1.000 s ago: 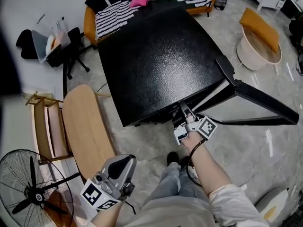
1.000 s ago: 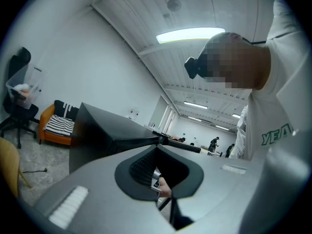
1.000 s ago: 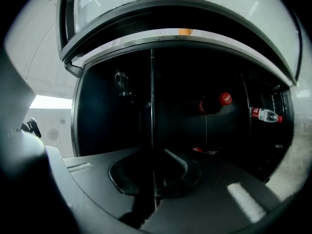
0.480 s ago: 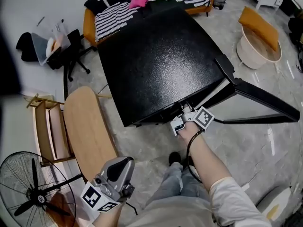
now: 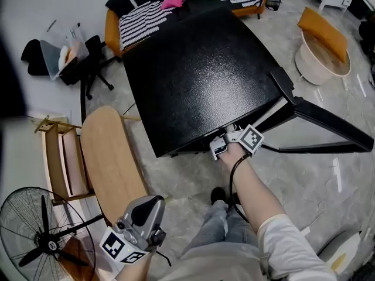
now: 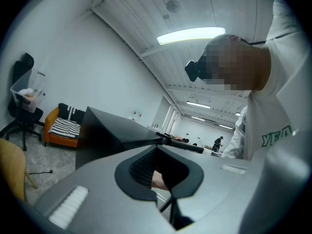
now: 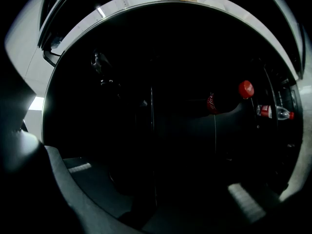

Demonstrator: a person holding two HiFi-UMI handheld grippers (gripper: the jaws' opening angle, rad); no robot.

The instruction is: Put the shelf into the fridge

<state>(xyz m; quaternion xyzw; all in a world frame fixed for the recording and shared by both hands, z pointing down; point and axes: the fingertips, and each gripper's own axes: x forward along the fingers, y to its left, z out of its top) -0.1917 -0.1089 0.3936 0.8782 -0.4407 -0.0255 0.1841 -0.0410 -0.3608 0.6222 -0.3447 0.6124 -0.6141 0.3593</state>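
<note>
In the head view, the right gripper [image 5: 227, 139] has crept up from just off the black fridge [image 5: 199, 81] to its front lip, beside the open door [image 5: 328, 127]. The left gripper [image 5: 152, 204] hangs low near the wooden table [image 5: 108, 157], well apart from the work.

In the left gripper view, its jaws sit closed together with nothing between them.

In the right gripper view we look into the dark cabinet. The jaws seem pinched narrow on a thin pane seen edge-on, the shelf [image 7: 151, 130], which runs ahead into the fridge. A red-labelled bottle [image 7: 273, 112] lies off to one side. We judge the shelf is going in and not yet seated.
</note>
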